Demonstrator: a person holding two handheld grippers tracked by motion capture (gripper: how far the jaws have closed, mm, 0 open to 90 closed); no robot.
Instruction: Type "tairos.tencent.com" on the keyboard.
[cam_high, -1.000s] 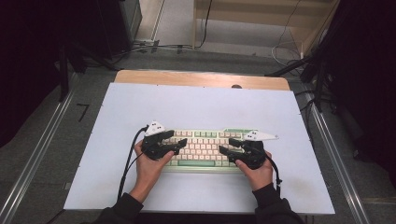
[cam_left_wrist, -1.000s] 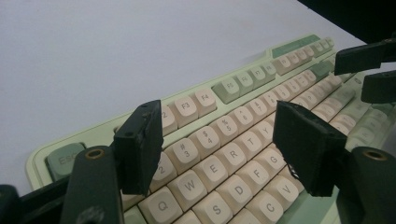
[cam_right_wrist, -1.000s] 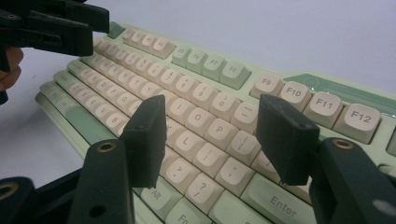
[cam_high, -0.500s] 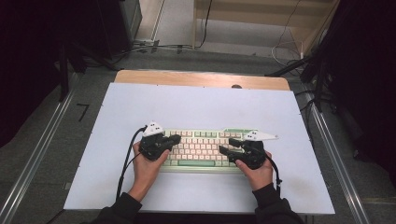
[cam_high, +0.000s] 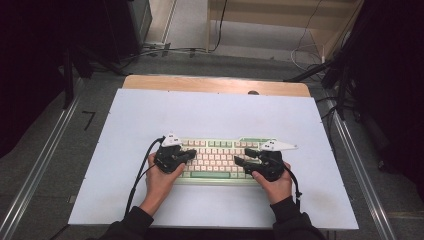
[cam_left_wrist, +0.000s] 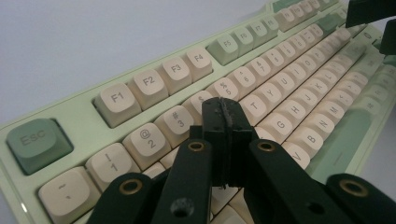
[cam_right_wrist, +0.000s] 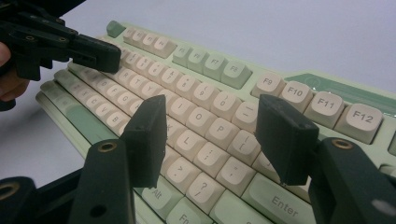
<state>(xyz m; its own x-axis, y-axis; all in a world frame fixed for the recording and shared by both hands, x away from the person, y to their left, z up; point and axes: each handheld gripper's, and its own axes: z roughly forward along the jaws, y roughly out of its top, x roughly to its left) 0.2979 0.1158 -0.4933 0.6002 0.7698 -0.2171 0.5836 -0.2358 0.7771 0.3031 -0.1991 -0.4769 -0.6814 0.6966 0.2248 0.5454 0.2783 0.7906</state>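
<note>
One mechanical keyboard (cam_high: 220, 159), cream and green, lies near the counter's (cam_high: 210, 115) front edge, midway along it. Over the last second the left gripper (cam_high: 190, 154) has drifted slightly, its fingers pressed together on nothing above the number row; the right gripper (cam_high: 240, 162) holds spread, empty fingers over the letter keys. With two grippers poised, key pressing seems likely.
</note>
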